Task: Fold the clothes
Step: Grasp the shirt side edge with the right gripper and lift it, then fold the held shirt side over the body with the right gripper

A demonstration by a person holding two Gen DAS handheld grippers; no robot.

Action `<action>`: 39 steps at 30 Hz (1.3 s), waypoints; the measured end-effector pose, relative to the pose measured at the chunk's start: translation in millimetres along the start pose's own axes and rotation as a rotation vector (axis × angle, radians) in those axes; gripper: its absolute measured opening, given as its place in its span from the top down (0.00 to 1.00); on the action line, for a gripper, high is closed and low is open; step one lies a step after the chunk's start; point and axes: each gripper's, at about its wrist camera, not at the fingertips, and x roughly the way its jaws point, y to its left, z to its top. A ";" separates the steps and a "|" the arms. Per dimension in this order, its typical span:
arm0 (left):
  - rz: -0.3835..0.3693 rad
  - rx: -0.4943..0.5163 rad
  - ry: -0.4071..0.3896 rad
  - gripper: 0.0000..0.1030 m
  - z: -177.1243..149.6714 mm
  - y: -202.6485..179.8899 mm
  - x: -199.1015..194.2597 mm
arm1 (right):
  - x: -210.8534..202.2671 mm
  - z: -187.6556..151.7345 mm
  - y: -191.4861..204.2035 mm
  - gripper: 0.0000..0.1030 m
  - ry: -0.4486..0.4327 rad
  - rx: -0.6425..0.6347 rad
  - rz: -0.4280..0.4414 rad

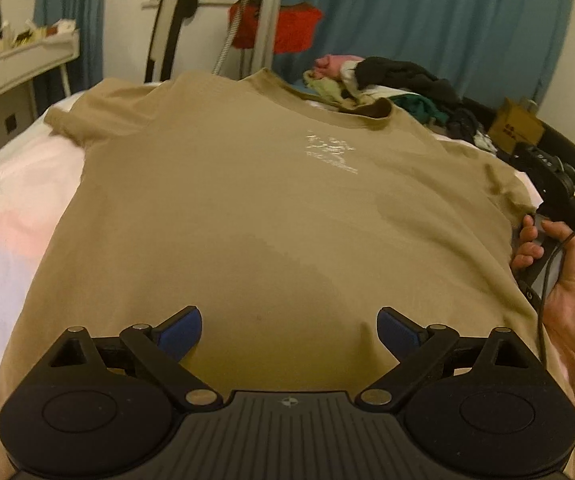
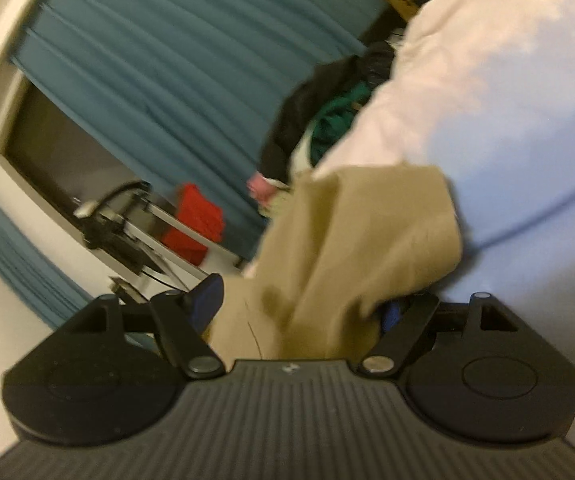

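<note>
T-shirt: flat tan cotton T-shirt (image 1: 255,208) on white-sheeted bed (image 1: 11,216)
Clothes pile: loose heap of mixed garments (image 1: 387,84) behind its collar

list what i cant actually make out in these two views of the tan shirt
- Left wrist view: the tan t-shirt hem is hidden under the left tongs; the print is too small to read.
- Right wrist view: motion blur; shirt cloth fills the right tongs, hiding the right pad, so their grip is unclear.

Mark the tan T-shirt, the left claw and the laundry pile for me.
tan T-shirt (image 1: 247,208): left wrist view, middle of the chest panel.
left claw (image 1: 289,330): left wrist view, gap midway between its blue tips.
laundry pile (image 1: 407,76): left wrist view, the black garment on top.
</note>
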 end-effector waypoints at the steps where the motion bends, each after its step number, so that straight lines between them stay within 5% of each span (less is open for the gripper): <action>1: 0.001 -0.013 -0.001 0.07 2.2 3.0 1.3 | 7.2 4.0 -0.2 0.23 0.001 0.003 0.003; 5: 0.012 -0.024 -0.005 0.07 7.6 5.0 5.2 | 36.1 19.8 -1.1 0.31 0.006 0.014 0.017; 7: 0.011 -0.026 -0.012 0.07 8.0 4.3 2.5 | 52.2 25.0 7.3 0.69 0.059 -0.027 -0.042; 9: 0.009 -0.028 -0.020 0.07 8.4 3.6 -0.3 | 55.2 30.9 27.3 0.90 0.074 -0.124 -0.100; 18: 0.028 -0.021 -0.084 0.07 12.4 7.9 -24.0 | 36.7 35.4 150.4 0.92 -0.062 -0.652 -0.322; 26: 0.119 -0.080 -0.155 0.05 31.6 58.3 -56.4 | 45.3 -76.5 261.1 0.92 -0.182 -1.169 -0.381; 32: 0.198 -0.134 -0.158 0.04 34.6 91.3 -59.1 | 81.3 -189.6 289.6 0.92 -0.029 -1.277 -0.290; 39: 0.175 -0.162 -0.088 0.04 29.8 108.4 -31.9 | 118.3 -247.9 287.6 0.89 0.150 -1.362 -0.255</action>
